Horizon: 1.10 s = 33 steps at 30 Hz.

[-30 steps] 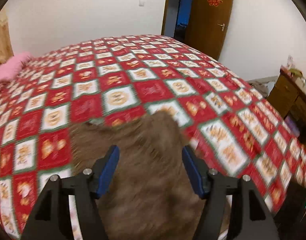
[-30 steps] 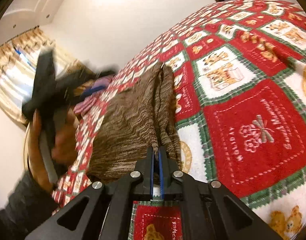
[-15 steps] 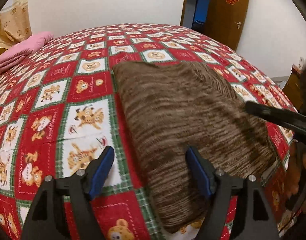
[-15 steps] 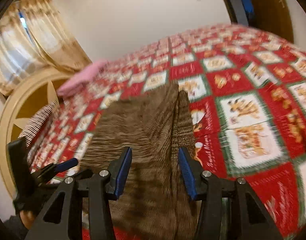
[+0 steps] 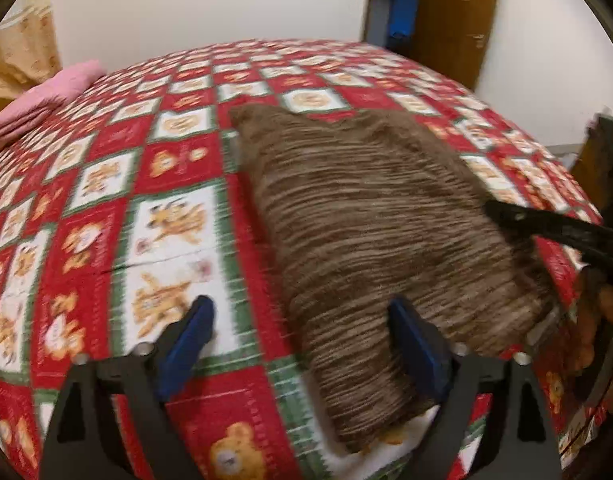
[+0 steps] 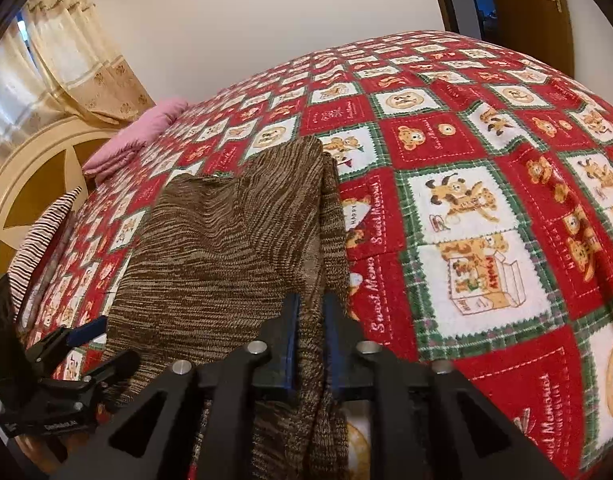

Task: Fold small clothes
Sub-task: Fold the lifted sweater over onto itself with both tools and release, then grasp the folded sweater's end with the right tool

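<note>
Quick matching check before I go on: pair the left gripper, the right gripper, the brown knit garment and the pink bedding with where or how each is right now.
Things:
1. left gripper
2. right gripper
3. brown knit garment
4. pink bedding

States:
A. stacked at the far left side of the bed
B. fingers wide apart over the garment's near edge
C. fingers closed on a fold of knit
D. spread on the red patchwork blanket

Pairs: 1-B, 2-C, 3-D, 4-A
</note>
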Each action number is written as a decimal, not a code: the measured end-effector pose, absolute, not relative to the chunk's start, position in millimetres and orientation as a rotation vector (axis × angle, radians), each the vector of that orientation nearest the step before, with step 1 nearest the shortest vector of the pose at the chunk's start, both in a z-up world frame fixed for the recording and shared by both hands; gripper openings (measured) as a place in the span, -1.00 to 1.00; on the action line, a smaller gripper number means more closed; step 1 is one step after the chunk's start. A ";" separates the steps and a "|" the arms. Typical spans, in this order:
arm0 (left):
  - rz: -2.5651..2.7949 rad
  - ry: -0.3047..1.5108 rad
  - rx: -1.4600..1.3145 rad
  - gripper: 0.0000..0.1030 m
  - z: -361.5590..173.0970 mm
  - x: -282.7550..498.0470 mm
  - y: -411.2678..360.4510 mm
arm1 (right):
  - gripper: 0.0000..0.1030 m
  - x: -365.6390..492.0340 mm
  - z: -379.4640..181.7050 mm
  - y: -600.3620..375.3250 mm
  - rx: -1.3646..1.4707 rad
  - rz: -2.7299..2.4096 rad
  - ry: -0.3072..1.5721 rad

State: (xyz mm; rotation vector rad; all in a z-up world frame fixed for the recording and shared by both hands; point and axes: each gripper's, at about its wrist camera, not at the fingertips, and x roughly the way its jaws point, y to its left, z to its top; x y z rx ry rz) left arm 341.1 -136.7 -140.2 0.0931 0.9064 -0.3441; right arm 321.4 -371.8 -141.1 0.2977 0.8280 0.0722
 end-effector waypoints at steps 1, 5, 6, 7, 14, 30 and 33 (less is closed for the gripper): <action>-0.333 0.919 0.084 0.90 -142.6 342.1 -134.4 | -0.09 320.3 -133.0 -368.6 0.252 0.021 0.816; -0.327 0.973 0.009 0.92 -158.3 342.2 -124.5 | -0.05 320.0 -94.8 -334.5 0.117 0.096 0.694; -0.324 0.971 0.019 0.92 -158.2 341.6 -125.7 | -0.06 324.1 -91.7 -323.7 0.082 0.128 0.696; -0.319 0.970 0.027 0.94 -158.8 340.6 -127.5 | -0.06 332.3 -89.7 -308.4 0.033 0.158 0.703; -0.323 0.932 0.020 1.00 -162.1 331.0 -125.3 | -0.11 421.0 -141.7 -334.2 0.186 0.106 0.910; -0.354 0.902 -0.036 1.00 -161.9 330.8 -118.6 | -0.09 419.4 -133.3 -193.4 -0.301 0.302 0.848; -0.364 0.899 -0.054 1.00 -161.2 330.8 -116.0 | 0.00 429.2 -142.1 -207.0 -0.196 0.318 0.856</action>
